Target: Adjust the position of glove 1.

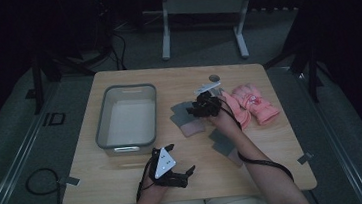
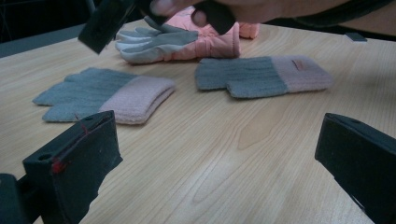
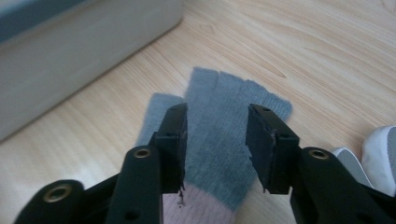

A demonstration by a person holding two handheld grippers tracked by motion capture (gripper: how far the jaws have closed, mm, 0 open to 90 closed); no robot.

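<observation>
A grey knit glove with a pink cuff (image 3: 219, 154) lies on the wooden table (image 1: 126, 177), just right of the bin. My right gripper (image 3: 217, 135) hovers open just above it, one jaw on each side of its palm; this gripper (image 1: 197, 111) sits mid-table. A second knit glove (image 1: 223, 143) (image 2: 261, 77) lies nearer the person. Two pink padded gloves (image 1: 255, 102) rest at the right, one showing grey fingers (image 2: 149, 42). My left gripper (image 1: 180, 158) (image 2: 217, 154) stands wide open and holds nothing near the front edge.
A grey plastic bin (image 1: 126, 118) stands on the left half of the table; its wall (image 3: 70, 46) is close to the right gripper. A small white item (image 1: 207, 87) and a dark disc (image 1: 214, 77) lie at the back.
</observation>
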